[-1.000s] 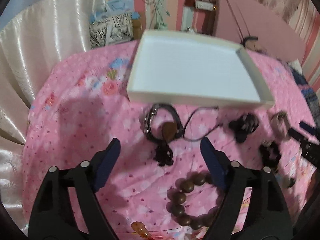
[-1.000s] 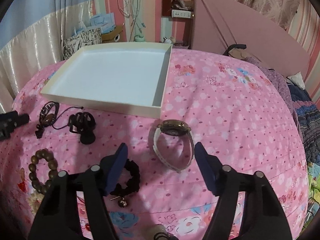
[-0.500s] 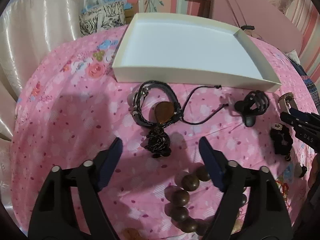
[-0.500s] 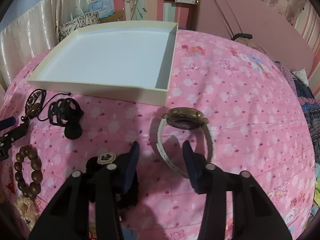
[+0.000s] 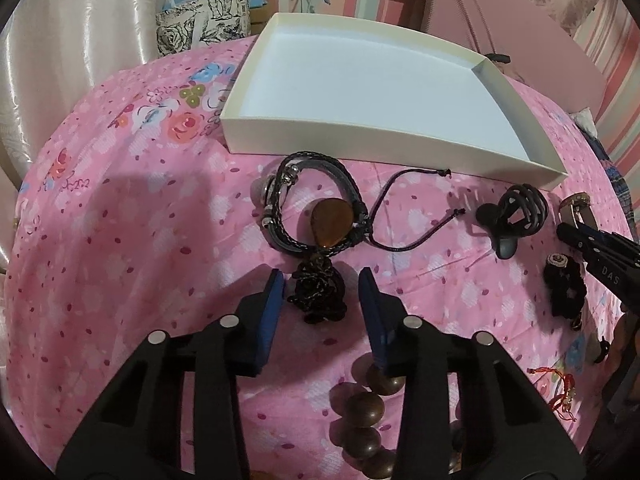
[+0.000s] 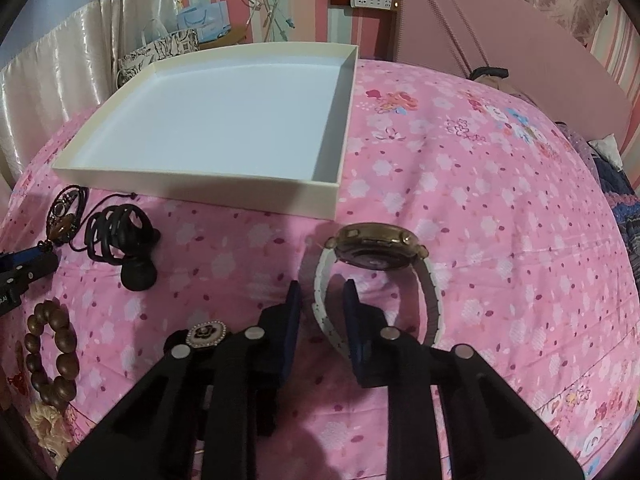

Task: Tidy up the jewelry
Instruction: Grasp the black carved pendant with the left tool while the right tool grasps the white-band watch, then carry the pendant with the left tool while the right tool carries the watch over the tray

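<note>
While both tools sit low over the pink bedspread point(image 6: 480, 184), the step in hand reads as the pick-up stage; nothing is lifted yet. Left gripper point(image 5: 320, 292): jaws parted, straddling the dark knotted tassel point(image 5: 320, 294) of the pendant bracelet point(image 5: 316, 208), not visibly clamped. Right gripper point(image 6: 320, 308): jaws narrowed around the white strap of the watch point(image 6: 376, 256); contact cannot be confirmed. Next move, in my judgement: close firmly, raise, carry to the tray. Cream tray point(image 6: 200, 188): holds 0 items; wooden bead bracelet point(image 6: 52, 352), black hair claw point(image 6: 120, 240) and scrunchie point(image 5: 566, 288) lie outside it.
</note>
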Demonstrator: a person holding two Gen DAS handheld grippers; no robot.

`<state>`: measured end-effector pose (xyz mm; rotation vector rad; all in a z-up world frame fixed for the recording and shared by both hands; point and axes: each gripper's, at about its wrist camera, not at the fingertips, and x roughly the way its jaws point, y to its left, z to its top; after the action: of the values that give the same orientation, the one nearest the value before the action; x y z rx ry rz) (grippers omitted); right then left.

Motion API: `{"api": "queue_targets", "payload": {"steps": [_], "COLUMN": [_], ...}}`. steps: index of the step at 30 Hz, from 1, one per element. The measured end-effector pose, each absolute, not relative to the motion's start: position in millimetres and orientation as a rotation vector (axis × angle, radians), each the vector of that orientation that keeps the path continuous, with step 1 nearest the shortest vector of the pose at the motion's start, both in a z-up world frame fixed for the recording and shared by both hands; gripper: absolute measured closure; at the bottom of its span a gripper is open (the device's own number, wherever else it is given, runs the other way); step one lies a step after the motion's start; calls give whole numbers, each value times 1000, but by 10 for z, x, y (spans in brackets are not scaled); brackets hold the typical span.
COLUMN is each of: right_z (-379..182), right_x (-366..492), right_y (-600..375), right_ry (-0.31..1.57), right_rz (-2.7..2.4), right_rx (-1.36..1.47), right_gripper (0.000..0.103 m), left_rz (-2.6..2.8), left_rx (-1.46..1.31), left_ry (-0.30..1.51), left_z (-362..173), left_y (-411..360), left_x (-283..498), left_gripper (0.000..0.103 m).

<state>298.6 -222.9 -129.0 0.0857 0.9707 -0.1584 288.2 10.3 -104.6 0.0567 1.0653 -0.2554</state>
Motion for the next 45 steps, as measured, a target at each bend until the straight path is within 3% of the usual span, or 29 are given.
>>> {"api": "queue_targets", "payload": {"steps": [2, 9, 21, 45], "right_z": [-1295, -1304, -1176, -529], "right_x": [2987, 2964, 2918, 3081], "right_y": [-2226, -2235, -2280, -2409], "right_ry": [965, 950, 912, 823], "right_rz": [-158, -157, -141, -102], "right_rx": [82, 76, 65, 127], "right_gripper": [83, 92, 97, 97], "left_rz": [-242, -249, -245, -255], "left_rx": [72, 66, 82, 47], "left_ry": [1065, 1053, 996, 851], "left_z": [-1062, -1069, -897, -11], "left_y": [93, 99, 12, -75], "left_x": [2890, 2924, 2861, 3020], "left_gripper": [76, 78, 80, 81]}}
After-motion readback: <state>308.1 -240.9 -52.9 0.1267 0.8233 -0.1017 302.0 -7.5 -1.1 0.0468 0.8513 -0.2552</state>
